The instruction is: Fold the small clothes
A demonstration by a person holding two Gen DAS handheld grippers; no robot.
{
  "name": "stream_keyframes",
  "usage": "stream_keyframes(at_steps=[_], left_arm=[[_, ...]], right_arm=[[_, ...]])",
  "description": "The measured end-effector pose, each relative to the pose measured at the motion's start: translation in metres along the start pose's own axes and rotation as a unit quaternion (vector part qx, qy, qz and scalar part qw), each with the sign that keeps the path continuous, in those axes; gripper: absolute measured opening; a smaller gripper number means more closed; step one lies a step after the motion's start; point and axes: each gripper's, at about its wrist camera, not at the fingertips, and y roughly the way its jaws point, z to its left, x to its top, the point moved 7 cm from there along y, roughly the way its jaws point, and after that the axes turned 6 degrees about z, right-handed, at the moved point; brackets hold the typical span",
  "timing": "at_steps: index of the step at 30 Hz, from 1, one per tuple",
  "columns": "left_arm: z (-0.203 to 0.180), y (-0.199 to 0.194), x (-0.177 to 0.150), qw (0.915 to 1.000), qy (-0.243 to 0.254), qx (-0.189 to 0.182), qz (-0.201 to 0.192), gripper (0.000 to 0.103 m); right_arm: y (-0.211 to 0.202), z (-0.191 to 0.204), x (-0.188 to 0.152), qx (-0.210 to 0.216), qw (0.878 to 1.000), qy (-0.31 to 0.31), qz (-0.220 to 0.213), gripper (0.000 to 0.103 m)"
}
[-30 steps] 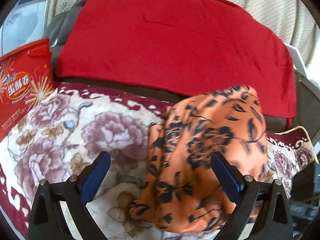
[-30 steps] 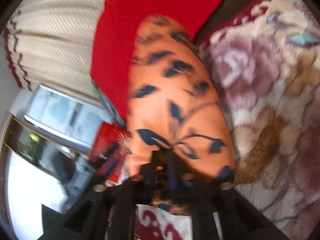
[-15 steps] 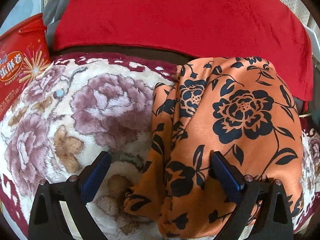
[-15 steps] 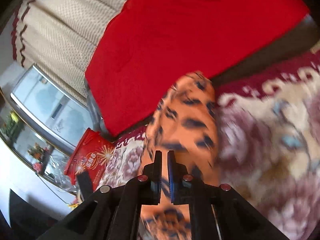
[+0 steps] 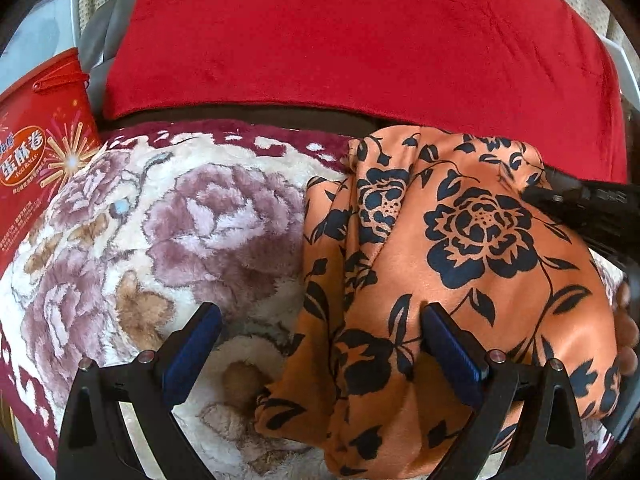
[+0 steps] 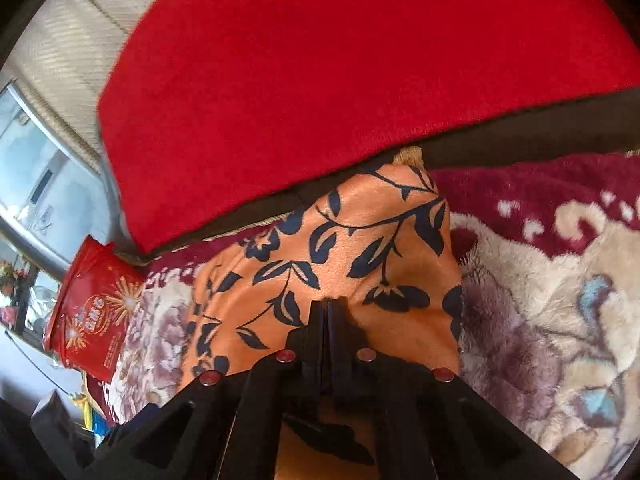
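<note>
A plush flowered blanket (image 5: 168, 240) covers the surface. Nearest, the left gripper (image 5: 320, 340) hovers with its jaws spread wide and nothing between the pads; one blue pad stands over the blanket, the other over the orange flowered garment (image 5: 460, 280). The garment lies bunched on the blanket's right side in the left wrist view. The right gripper (image 6: 325, 308) has its jaws closed together above the garment's cloth; whether any cloth is pinched I cannot tell. Farther back stand a red snack box (image 5: 36, 160) and a red cloth (image 5: 340, 40) draped behind.
</note>
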Motion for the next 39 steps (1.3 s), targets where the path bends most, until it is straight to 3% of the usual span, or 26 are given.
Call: stream_keyframes(at_steps=[2,5,7,9,12,17,23,25,28,31,34,39], left_arm=[[0.005,-0.003,0.0,1.0,-0.008,-0.001,-0.003,0.1],[0.011,-0.011,0.0,0.9998,-0.017,-0.004,-0.013,0.1],[0.014,-0.014,-0.001,0.9996,-0.021,-0.009,-0.016,0.1],[0.014,-0.014,-0.004,0.9997,-0.02,-0.009,-0.012,0.1],[0.014,-0.004,-0.012,0.9998,-0.005,0.017,0.008,0.1],[0.018,0.01,-0.022,0.9993,-0.004,0.013,0.034,0.101],[0.021,-0.007,-0.015,0.9997,-0.02,-0.003,0.01,0.101],[0.025,-0.016,-0.012,0.9994,-0.031,-0.017,-0.007,0.101],[0.025,-0.015,-0.011,0.9991,-0.037,-0.022,-0.004,0.101],[0.025,-0.004,-0.012,0.9993,-0.035,-0.011,0.012,0.101],[0.022,0.009,-0.017,0.9992,-0.024,0.007,0.032,0.101],[0.026,0.012,-0.018,0.9978,-0.045,-0.015,0.046,0.101]], right_arm=[[-0.018,0.009,-0.007,0.013,1.0,-0.009,-0.01,0.008],[-0.047,0.03,-0.024,0.064,0.997,-0.027,-0.022,0.008],[-0.066,0.048,-0.046,0.057,0.995,-0.071,-0.027,0.008],[-0.07,0.056,-0.068,0.06,0.994,-0.095,-0.013,0.008],[-0.052,0.04,-0.109,0.044,0.993,-0.096,0.048,0.006],[-0.053,0.019,-0.138,0.064,0.992,-0.087,0.068,0.001],[-0.066,0.03,-0.128,0.04,0.992,-0.098,0.068,0.001],[-0.079,0.038,-0.112,0.049,0.992,-0.108,0.036,0.007],[-0.092,0.045,-0.087,0.033,0.992,-0.12,-0.01,0.008],[-0.073,0.03,-0.065,0.003,0.996,-0.087,-0.002,0.008],[-0.036,0.015,-0.063,0.012,0.997,-0.063,0.035,0.006],[-0.024,0.016,-0.058,0.009,0.997,-0.056,0.042,0.005]])
